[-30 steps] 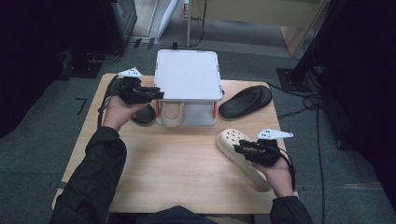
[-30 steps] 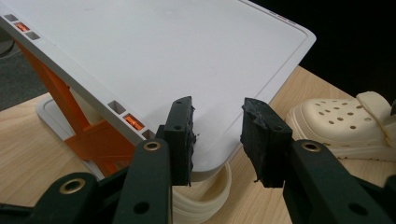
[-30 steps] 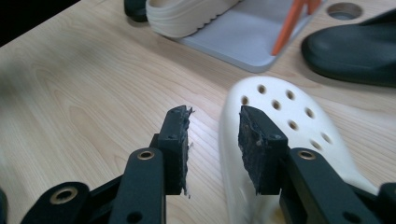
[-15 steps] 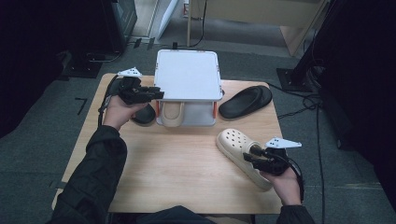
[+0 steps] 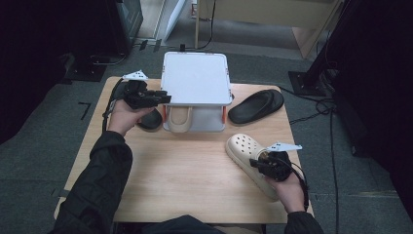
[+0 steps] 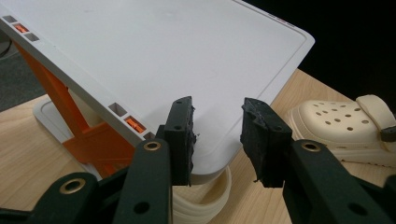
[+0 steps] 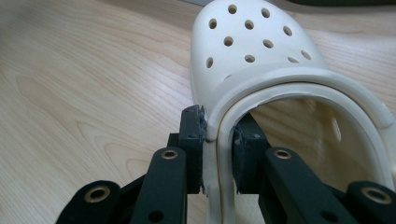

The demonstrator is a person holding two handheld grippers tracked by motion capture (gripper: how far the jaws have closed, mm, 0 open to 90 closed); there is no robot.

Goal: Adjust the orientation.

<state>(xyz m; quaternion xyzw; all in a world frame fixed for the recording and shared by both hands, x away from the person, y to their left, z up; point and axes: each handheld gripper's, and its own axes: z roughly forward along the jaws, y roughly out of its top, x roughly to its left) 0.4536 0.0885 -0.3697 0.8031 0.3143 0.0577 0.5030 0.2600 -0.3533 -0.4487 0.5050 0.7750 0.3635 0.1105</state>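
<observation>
**Clog pinched at the rim, rack lid waiting**

Since a second ago, the right gripper (image 5: 260, 165) has drawn back toward the table's near edge and now pinches the side rim of the cream clog (image 7: 261, 70) near the right front corner. Beside the white shoe rack (image 5: 196, 78), the left gripper (image 6: 217, 135) holds its jaws spread at the lid's corner. Gripped by that thin rim alone, the clog could twist or slip out once lifted.
</observation>
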